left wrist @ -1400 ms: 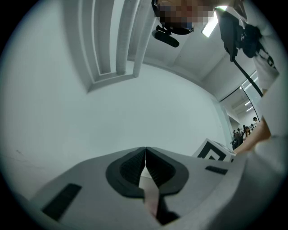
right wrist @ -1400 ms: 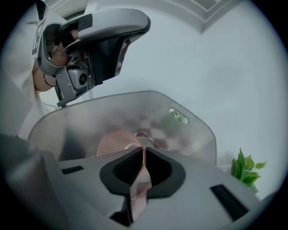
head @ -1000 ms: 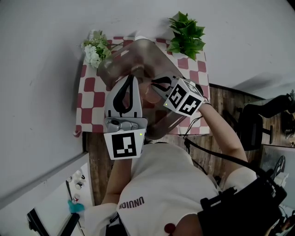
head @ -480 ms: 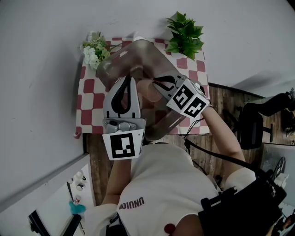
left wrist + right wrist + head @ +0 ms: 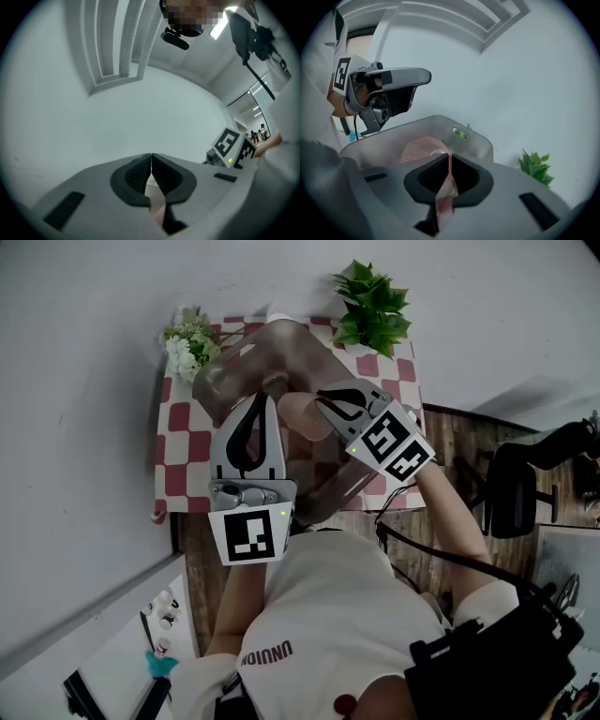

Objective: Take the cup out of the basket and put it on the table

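The right gripper (image 5: 323,410) is clamped on the thin rim of the pink cup (image 5: 298,414); in the right gripper view the rim stands between the two black pads (image 5: 465,174). The cup lies on its side in the grip, over the open grey basket (image 5: 242,364), with the basket wall just behind it. I cannot tell if the cup is fully above the basket edge. The left gripper (image 5: 262,401) is beside the cup, over the basket, its jaws together and holding nothing. The basket stands on the table (image 5: 182,442) with a red and white checked cloth, between white flowers (image 5: 187,339) and a green plant (image 5: 375,309).
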`<state>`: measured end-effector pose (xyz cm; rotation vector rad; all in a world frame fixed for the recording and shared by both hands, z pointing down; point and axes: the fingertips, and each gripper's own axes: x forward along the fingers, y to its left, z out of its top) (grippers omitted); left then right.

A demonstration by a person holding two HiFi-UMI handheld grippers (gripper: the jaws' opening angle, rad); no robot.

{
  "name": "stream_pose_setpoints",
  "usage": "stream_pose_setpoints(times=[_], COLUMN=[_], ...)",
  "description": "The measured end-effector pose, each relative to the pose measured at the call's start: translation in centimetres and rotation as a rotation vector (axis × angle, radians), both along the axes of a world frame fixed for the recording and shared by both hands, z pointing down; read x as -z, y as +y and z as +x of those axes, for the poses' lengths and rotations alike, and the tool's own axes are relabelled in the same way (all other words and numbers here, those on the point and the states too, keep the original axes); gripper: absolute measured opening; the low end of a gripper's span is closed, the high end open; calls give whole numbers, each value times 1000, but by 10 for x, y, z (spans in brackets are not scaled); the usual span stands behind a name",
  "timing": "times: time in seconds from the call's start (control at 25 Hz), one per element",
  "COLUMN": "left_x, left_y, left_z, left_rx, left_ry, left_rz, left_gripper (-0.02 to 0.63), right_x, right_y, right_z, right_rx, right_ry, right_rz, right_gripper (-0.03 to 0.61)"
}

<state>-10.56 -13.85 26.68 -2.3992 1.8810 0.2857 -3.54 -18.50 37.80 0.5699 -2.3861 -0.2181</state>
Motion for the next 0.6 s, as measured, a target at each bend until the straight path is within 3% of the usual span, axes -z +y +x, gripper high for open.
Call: stream_pose_setpoints(times=[0.6], left_x=[2], left_y=[-1], left_z=[6], left_rx=[-20], left_ry=[-13], left_rz=[-2], left_gripper=[16], right_x=[16], right_y=[-3], right_z=[17], right_rx=[-91], right_ry=[-84], right_rz=[15], right_gripper=[35])
